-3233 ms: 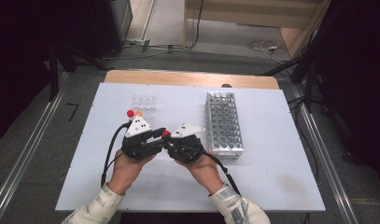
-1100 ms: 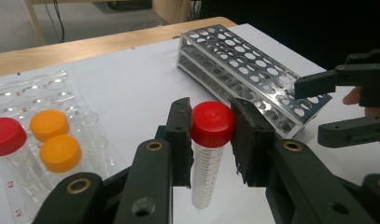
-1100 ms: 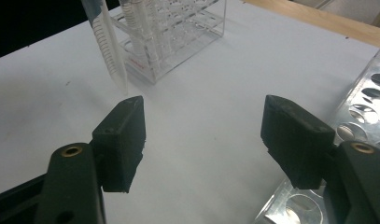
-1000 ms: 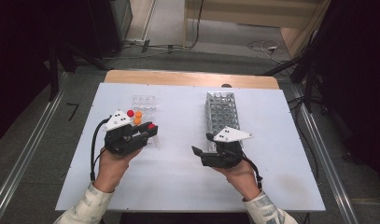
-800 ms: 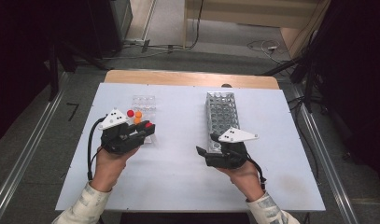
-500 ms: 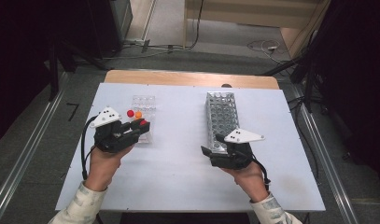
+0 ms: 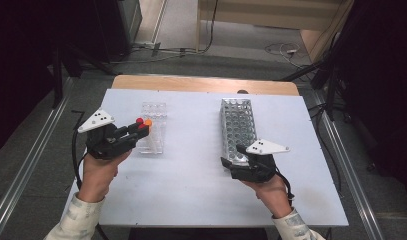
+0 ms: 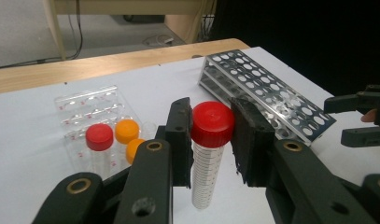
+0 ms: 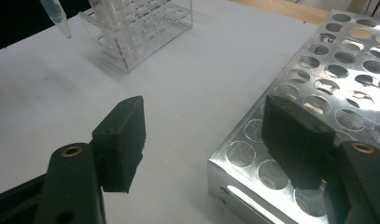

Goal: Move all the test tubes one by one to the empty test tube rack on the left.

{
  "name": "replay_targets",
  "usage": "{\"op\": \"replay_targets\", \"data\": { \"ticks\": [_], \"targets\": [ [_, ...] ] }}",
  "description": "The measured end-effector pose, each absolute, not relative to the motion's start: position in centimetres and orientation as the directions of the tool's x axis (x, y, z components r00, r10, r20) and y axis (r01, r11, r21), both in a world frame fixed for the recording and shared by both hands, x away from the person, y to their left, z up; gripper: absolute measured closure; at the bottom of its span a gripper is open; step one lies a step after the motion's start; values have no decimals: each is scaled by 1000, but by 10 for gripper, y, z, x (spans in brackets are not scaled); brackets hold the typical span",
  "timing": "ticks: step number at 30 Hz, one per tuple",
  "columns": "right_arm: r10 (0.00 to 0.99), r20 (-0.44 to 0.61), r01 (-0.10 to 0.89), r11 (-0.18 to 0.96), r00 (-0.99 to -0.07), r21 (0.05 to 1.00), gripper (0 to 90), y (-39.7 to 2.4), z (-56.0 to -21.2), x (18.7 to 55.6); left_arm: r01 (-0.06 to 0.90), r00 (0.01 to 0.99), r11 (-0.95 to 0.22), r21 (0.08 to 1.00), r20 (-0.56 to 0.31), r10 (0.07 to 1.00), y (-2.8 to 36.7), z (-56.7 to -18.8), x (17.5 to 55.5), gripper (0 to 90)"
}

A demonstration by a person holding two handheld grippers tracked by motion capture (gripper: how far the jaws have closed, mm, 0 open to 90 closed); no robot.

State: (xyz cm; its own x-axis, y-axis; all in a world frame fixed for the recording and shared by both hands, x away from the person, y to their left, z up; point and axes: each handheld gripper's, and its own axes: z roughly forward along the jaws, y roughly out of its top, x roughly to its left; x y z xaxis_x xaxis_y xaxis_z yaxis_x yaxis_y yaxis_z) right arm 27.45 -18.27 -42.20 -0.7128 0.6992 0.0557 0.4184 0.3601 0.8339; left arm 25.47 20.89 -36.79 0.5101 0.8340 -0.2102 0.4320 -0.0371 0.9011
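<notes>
Left gripper view has the left tool (image 8: 210, 140) clamped on a red-capped tube (image 8: 209, 144), held upright off the desk (image 7: 191, 175), at about 9 o'clock beside the clear rack (image 7: 152, 131). That rack holds three more capped tubes. The right tool (image 9: 211, 140) is wide and empty, one jaw over the near corner of the metal rack (image 7: 237, 127), at 3 o'clock. No tube sits in the metal rack yet; likely the transfer has barely begun.

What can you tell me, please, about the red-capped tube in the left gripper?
The tube is a clear plastic cylinder with fine printed graduation lines and a red screw cap. It hangs upright, clear of the white table, with its lower end free. The left gripper clamps it just under and at the cap, one black pad on each side. It looks empty.
</notes>
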Motion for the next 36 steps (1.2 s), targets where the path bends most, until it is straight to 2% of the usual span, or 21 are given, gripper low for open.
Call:
{"op": "replay_targets", "data": {
  "ticks": [20, 29, 36],
  "targets": [
    [705, 55, 413, 349, -707, 841, 296, -190, -420, 271, 428, 427, -5, 904, -198, 882, 237, -363, 269, 703],
    [709, 59, 419, 346, -703, 840, 296, -193, -420, 271, 422, 403, 16, 906, -203, 893, 243, -361, 276, 703],
    [710, 60, 421, 345, -702, 839, 296, -193, -421, 271, 410, 375, 0, 912, -169, 911, 238, -364, 281, 703]
  ]
}}
